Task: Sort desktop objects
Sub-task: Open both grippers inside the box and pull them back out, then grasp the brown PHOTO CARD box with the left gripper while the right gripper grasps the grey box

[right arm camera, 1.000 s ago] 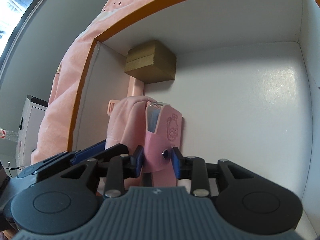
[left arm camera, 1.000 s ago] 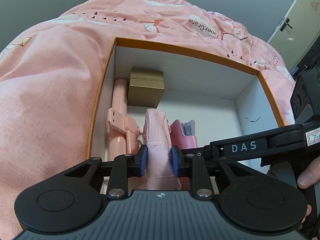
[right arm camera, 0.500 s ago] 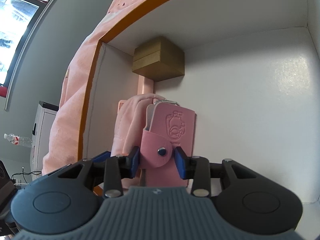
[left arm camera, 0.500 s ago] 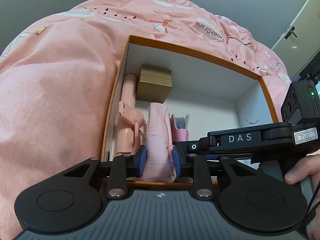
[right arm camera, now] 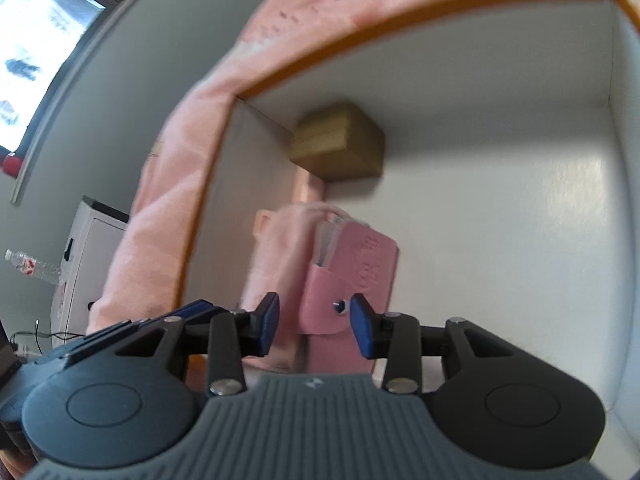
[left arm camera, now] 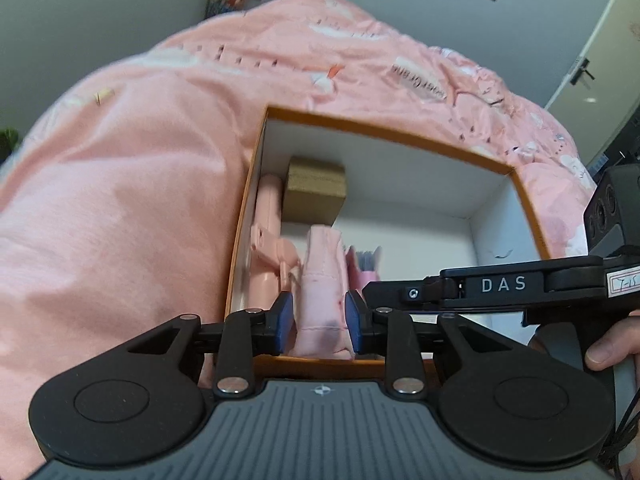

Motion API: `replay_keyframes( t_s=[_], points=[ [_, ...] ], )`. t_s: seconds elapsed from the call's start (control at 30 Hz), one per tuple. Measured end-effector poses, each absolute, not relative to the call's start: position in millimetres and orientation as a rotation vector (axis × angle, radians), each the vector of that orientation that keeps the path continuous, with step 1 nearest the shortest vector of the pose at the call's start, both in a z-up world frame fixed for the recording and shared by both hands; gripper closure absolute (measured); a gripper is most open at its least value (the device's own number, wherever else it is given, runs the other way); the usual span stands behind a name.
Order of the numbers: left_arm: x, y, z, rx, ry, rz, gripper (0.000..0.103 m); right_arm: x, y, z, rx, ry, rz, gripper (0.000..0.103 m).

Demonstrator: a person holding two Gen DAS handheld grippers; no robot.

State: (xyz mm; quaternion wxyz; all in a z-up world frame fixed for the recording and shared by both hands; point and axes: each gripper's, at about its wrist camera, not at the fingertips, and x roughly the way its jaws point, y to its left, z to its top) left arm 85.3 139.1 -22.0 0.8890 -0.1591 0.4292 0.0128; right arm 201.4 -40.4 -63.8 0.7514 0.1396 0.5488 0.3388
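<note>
An orange-rimmed white box (left arm camera: 384, 136) lies on a pink quilt. Inside it stand a pink fabric pouch (left arm camera: 322, 280), a pink card holder (right arm camera: 352, 276) with a snap, a pink plastic tool (left arm camera: 266, 240) along the left wall and a gold box (left arm camera: 316, 192) at the far corner. My left gripper (left arm camera: 318, 318) is open, its pads just off either side of the pouch. My right gripper (right arm camera: 314, 322) is open, its pads apart from the card holder's near end. The right gripper's body shows in the left wrist view (left arm camera: 500, 284).
The pink quilt (left arm camera: 120, 220) surrounds the box on the left and behind. The box's right half shows bare white floor (right arm camera: 500, 260). A white cabinet (right arm camera: 88, 248) and a bottle stand off to the left in the right wrist view. A door stands at far right.
Both grippers opened and let go: the left of the pouch, the right of the card holder. Both pulled back toward the box's near edge. The pouch and holder stay standing in the box.
</note>
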Motion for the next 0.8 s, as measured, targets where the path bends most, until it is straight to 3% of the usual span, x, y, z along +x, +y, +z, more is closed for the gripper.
replay_keyframes(
  t_s=[0.37,0.57,0.8],
  points=[
    [47.7,117.9,2.6,-0.175,0.987,0.007,0.068,146.8,-67.2,-17.2,0.293,1.141,0.771,0.061],
    [44.9,113.0,-15.9,-0.112,1.049,0.022,0.055,123.5,-66.7,-29.5,0.26,1.226,0.765,0.059],
    [49.0,122.6,-49.9,-0.146,1.139,0.015,0.052,123.3,-59.3,-58.9,0.248,1.326,0.696,0.048]
  ],
)
